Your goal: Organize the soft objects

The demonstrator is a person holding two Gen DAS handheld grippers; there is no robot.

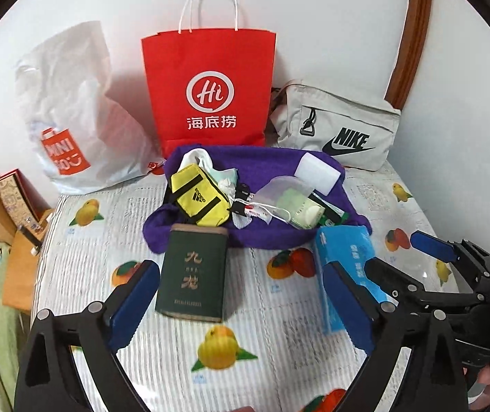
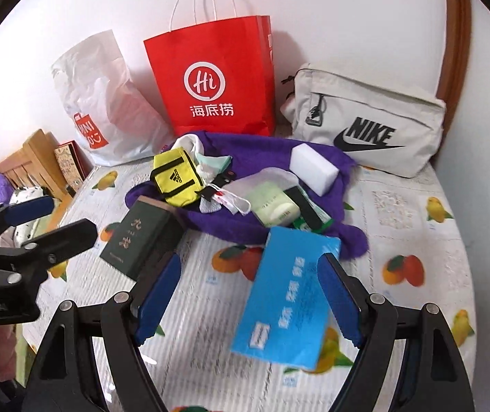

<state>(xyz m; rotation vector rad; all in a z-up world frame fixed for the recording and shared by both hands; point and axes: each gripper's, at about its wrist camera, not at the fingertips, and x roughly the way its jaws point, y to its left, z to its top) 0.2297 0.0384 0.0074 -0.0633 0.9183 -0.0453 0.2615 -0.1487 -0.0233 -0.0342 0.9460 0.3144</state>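
A purple towel (image 1: 272, 161) (image 2: 255, 151) lies on the table with a yellow Adidas pouch (image 1: 198, 199) (image 2: 174, 180), a white sponge block (image 1: 319, 173) (image 2: 313, 168), a light green packet in a clear bag (image 1: 296, 206) (image 2: 274, 206) and white cloth on it. A dark green box (image 1: 193, 274) (image 2: 140, 240) lies in front of the towel. A blue tissue pack (image 1: 346, 261) (image 2: 286, 302) lies to its right. My left gripper (image 1: 241, 305) is open with the green box between its fingers. My right gripper (image 2: 250, 304) is open around the blue tissue pack, not visibly squeezing it.
A red paper bag (image 1: 207, 92) (image 2: 214, 75), a white plastic bag (image 1: 80, 113) (image 2: 107, 103) and a grey Nike pouch (image 1: 341, 127) (image 2: 368, 120) stand against the wall behind the towel. Wooden boxes (image 1: 1, 199) sit beyond the table's left edge. The tablecloth (image 1: 262, 336) has a fruit print.
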